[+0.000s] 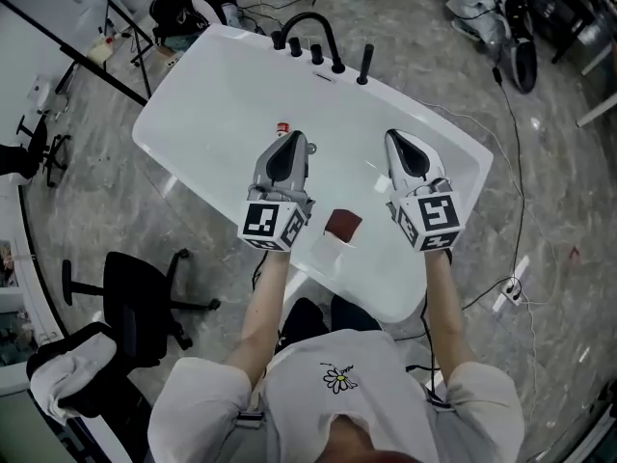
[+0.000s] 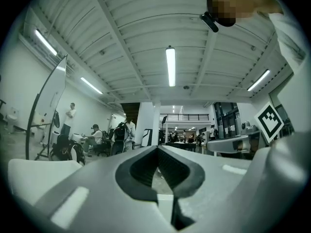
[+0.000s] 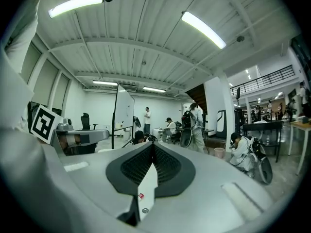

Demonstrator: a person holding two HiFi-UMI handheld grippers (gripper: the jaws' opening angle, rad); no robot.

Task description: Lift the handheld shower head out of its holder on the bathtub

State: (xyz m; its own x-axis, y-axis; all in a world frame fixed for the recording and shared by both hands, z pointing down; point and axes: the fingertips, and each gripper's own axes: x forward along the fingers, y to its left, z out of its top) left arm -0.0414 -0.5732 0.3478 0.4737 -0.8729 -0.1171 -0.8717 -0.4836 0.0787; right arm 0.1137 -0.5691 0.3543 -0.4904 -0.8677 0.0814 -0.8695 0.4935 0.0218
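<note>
Lifting the handheld shower head (image 1: 365,64), seemingly the black wand upright on the bathtub (image 1: 207,75) far rim beside the faucet (image 1: 310,25), needs spread fingers first: left gripper (image 1: 289,140) and right gripper (image 1: 398,141) hover well short, fingers pressed together, empty.

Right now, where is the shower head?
In the head view, the shower head stands upright on the far rim of the bathtub, just right of the curved black faucet.
</note>
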